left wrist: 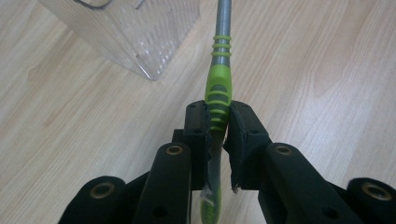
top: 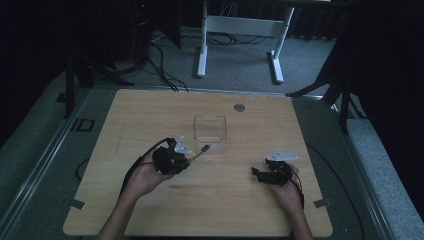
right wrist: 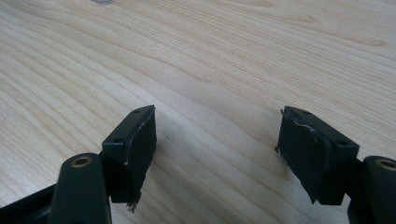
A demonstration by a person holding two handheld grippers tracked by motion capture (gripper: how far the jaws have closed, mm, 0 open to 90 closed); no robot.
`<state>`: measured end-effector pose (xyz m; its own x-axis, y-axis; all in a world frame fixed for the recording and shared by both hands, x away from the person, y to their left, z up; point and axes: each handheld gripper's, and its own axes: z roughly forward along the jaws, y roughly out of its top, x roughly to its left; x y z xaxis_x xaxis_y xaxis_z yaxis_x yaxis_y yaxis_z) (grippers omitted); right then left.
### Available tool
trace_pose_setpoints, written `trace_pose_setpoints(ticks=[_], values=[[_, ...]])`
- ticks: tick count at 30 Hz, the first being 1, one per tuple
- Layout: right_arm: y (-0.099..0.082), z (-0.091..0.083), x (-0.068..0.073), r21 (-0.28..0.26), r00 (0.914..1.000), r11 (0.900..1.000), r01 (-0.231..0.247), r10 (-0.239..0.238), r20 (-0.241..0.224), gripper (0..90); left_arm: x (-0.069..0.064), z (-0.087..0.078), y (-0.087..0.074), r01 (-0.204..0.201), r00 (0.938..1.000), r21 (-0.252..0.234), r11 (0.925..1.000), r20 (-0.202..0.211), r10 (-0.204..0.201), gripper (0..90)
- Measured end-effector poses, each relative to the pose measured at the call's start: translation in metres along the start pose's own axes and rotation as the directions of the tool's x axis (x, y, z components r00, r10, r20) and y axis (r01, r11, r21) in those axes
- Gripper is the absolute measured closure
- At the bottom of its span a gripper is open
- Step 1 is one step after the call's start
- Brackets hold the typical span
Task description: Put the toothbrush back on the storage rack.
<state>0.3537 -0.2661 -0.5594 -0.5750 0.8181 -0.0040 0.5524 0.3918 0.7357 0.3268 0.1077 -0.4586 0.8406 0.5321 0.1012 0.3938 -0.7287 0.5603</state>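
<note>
Two claws work over the pale wooden surface. Left claw clamps the lime-green handle of a metal-shafted screwdriver, its tip pointing just beside the clear square plastic container. Right claw, well right of that container, gapes wide and holds nothing.

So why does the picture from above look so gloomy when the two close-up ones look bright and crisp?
The high view is dim, with a near-black surround, so the clear plastic container is faint. The left gripper view is evenly lit; the green-handled screwdriver looks sharp, its lowest part blurring between the closed jaws. The right gripper view shows crisp grain on the wooden table, without glare.
</note>
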Motion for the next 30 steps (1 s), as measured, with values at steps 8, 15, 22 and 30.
trace_pose_setpoints(ticks=[8,15,22,30], values=[[0.0,0.0001,0.0001,-0.001,1.0,1.0,-0.002,0.002,0.0,28.0,0.0016,-0.0022,0.0021,0.025,0.9995,-0.035,0.9991,-0.018,-0.026,78.5],[0.0,0.0,0.0,0.0,1.0,1.0,0.0,0.0,0.0,28.0,0.0037,-0.0052,0.0027,0.046,0.9979,-0.063,0.997,-0.042,-0.049,78.6],[0.0,0.0,0.0001,0.0,1.0,1.0,-0.001,0.001,0.0,28.0,0.0055,-0.0079,0.0026,0.07,0.9956,-0.097,0.9928,-0.056,-0.076,78.6],[0.0,0.0,0.0,-0.001,1.0,1.0,0.0,0.0,0.0,28.0,0.0075,-0.0101,0.0035,0.086,0.9926,-0.126,0.9883,-0.074,-0.096,78.6]])
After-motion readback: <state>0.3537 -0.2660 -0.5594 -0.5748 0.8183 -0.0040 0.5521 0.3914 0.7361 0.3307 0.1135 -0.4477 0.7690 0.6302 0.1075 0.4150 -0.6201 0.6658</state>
